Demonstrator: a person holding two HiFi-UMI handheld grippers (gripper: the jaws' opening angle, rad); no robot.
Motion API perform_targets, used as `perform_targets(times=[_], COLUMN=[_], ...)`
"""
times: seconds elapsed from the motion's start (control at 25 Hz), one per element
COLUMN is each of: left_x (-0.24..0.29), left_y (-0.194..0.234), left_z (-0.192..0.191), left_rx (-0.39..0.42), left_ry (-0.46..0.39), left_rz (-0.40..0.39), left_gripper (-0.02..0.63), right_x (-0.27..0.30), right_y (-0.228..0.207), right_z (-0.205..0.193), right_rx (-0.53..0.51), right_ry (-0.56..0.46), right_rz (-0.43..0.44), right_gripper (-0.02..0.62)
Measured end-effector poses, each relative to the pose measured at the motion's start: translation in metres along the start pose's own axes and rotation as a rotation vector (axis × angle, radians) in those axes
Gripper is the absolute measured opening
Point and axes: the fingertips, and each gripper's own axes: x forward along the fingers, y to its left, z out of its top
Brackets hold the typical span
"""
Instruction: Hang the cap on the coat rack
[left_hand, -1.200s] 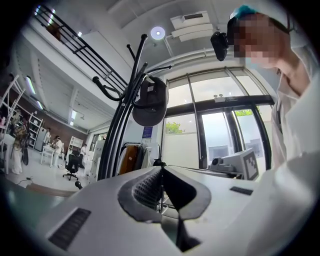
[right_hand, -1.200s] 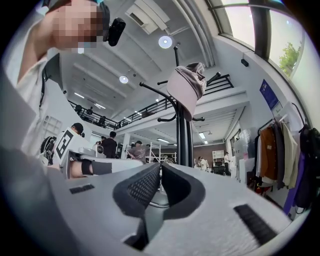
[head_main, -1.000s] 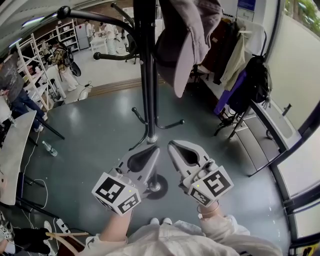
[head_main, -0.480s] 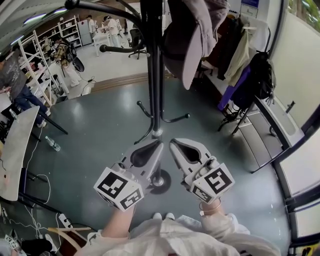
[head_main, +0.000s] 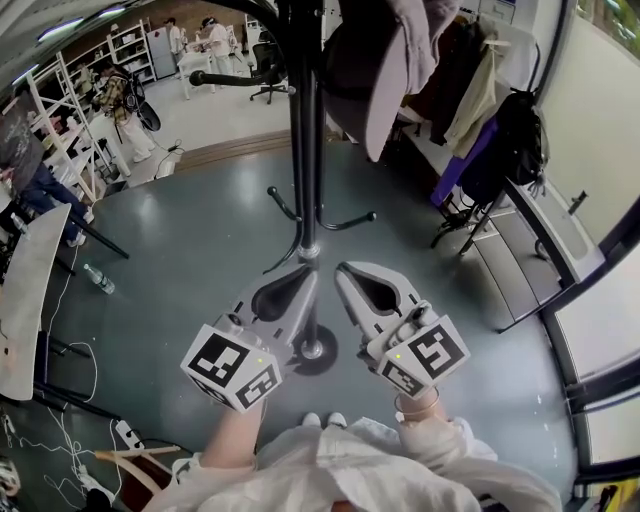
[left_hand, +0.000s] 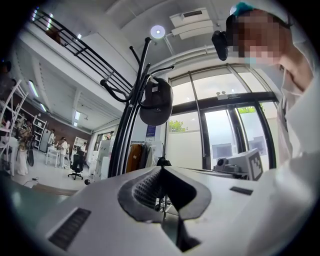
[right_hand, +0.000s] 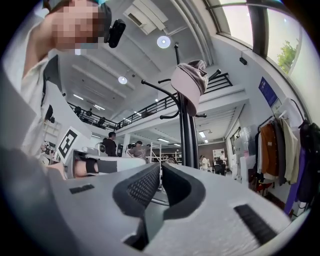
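Coat rack (head_main: 302, 150) top and cap (head_main: 370, 80) crown beyond the head view's upper edge; distant people (head_main: 214, 40) small, indistinct.

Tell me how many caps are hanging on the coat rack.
1. The cap hangs high on the coat rack, on its right side in the head view. The gripper views show the rack's whole top; no other cap there.

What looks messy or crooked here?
Only one small thing: a bottle lies on its side on the floor, beside the table. The cap hangs on the rack with its brim down, which looks fine. The left gripper and right gripper are shut and empty.
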Motion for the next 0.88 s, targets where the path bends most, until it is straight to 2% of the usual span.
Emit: perform_targets(times=[0.48, 0.88], left_x=[0.012, 0.022], left_y=[-0.001, -0.009], left_z=[-0.008, -0.016], left_rx=[-0.015, -0.015], left_ry=[0.004, 0.023], left_rz=[-0.021, -0.04], left_gripper=[0.023, 0.023], right_x=[-0.003, -0.006], right_y=[-0.012, -0.015], right_z=[-0.001, 0.003], right_rx=[-0.014, -0.038], right_ry=[0.013, 0.011], right_rz=[-0.025, -0.007], right_gripper=[0.012, 0.011])
